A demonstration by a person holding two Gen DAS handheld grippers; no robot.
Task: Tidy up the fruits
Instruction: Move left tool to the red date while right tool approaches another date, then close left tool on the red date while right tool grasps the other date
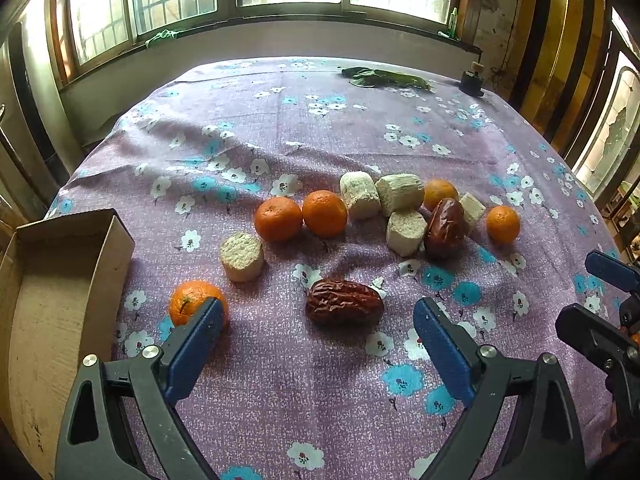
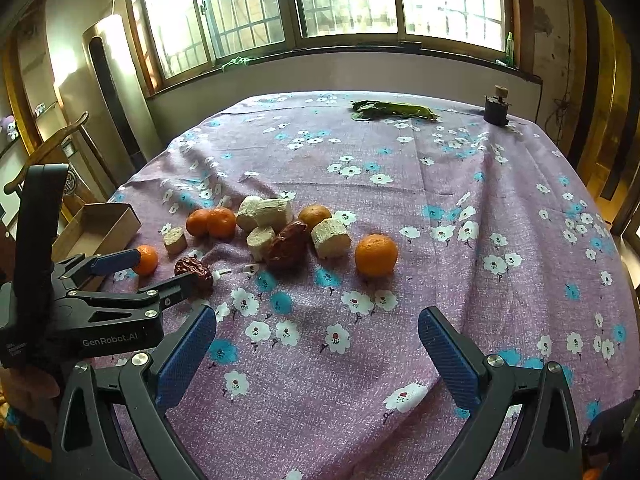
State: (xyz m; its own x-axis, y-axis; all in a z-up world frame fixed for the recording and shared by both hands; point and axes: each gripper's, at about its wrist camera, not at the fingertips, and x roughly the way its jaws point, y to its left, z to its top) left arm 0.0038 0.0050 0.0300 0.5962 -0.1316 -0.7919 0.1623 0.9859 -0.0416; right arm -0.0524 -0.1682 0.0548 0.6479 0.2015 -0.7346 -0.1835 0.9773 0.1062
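A wrinkled, glossy dark-red jujube [image 1: 344,302] lies on its side on the surface [image 1: 320,128], which is covered by a purple cloth printed with white and blue flowers. It sits between the wide-spread jaws of the left gripper [image 1: 318,330], whose blue pads touch nothing. Just beside the left pad rests a small mandarin [image 1: 192,302] with a green stem scar, close to an open cardboard box [image 1: 60,280] at the left edge.

Farther back the rest of the fruit lies in a loose cluster: two mandarins touching each other [image 1: 302,216], pale stubby cylinders of cut sugarcane [image 1: 360,194] with fibrous ends, one more piece [image 1: 242,256] apart to the left, a second jujube [image 1: 444,228] leaning against the pieces, a half-hidden mandarin [image 1: 440,192] behind them and a lone mandarin [image 1: 503,224] at the right.

The right gripper [image 2: 316,350] hovers over bare cloth, jaws released and empty. A green leafy bundle [image 1: 386,78] lies at the far edge.
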